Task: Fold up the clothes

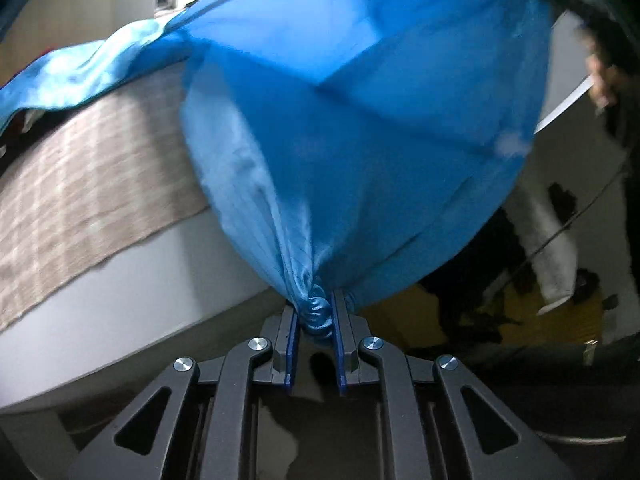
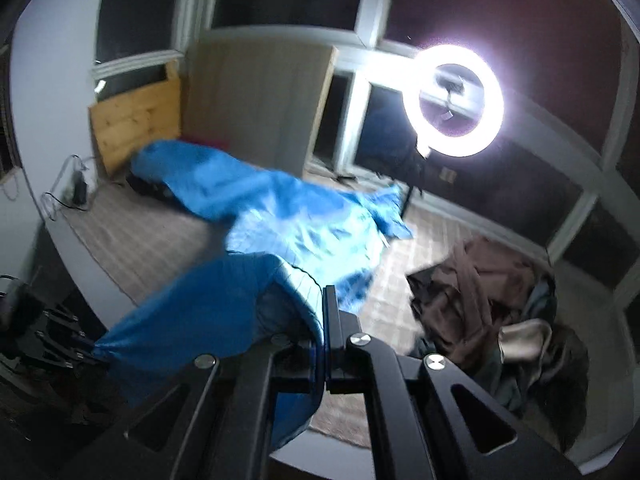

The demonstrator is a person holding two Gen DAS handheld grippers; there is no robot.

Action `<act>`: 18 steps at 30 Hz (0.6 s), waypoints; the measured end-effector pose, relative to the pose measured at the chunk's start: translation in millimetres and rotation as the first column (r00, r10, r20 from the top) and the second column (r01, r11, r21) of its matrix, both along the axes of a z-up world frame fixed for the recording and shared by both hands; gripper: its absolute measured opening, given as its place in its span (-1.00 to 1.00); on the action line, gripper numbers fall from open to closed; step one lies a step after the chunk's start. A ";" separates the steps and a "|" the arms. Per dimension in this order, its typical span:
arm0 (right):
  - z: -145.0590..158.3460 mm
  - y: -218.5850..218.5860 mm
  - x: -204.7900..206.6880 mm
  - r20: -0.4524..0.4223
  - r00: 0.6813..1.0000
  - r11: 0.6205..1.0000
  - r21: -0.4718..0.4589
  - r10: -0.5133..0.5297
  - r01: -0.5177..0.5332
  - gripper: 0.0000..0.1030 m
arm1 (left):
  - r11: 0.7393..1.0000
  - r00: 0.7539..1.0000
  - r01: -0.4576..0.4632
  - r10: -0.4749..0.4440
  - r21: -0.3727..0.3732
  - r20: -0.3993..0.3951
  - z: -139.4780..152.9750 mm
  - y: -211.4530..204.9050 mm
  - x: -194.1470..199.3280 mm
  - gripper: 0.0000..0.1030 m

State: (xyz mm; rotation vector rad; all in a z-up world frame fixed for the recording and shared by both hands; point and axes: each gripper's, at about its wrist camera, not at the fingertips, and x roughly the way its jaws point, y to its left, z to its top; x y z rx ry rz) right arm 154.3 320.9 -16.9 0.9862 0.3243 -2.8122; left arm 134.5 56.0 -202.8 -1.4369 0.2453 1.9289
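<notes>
Both grippers (image 1: 314,322) (image 2: 325,312) clamped on blue garment (image 1: 360,120).

Much lies hidden, blurred or cut off

The blue garment (image 1: 360,120) is motion-blurred and runs past the left wrist view's top edge, hiding most of the bed (image 1: 100,168) behind it. A hand (image 1: 604,76) at the right edge is smeared. In the right wrist view, cloth covers the right gripper's (image 2: 325,320) left finger, and glare around the ring light (image 2: 452,100) washes out its centre.
</notes>
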 end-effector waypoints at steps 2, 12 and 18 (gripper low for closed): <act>-4.2 -18.1 0.5 0.018 0.999 0.999 -0.012 0.041 -0.041 -0.97 | 0.999 1.000 -0.010 0.011 -0.041 0.025 -12.0 -5.4 -0.5 -0.62; -102.8 -67.6 25.3 0.298 0.910 0.920 -0.348 0.288 -0.178 -0.36 | 0.995 0.998 -0.057 0.057 -0.082 -0.006 -5.2 -52.5 18.0 -0.56; -148.5 21.2 60.7 0.350 0.937 0.926 -0.352 -0.008 0.140 -0.04 | 0.993 0.995 -0.097 0.095 0.066 0.030 1.5 -43.3 2.1 -0.37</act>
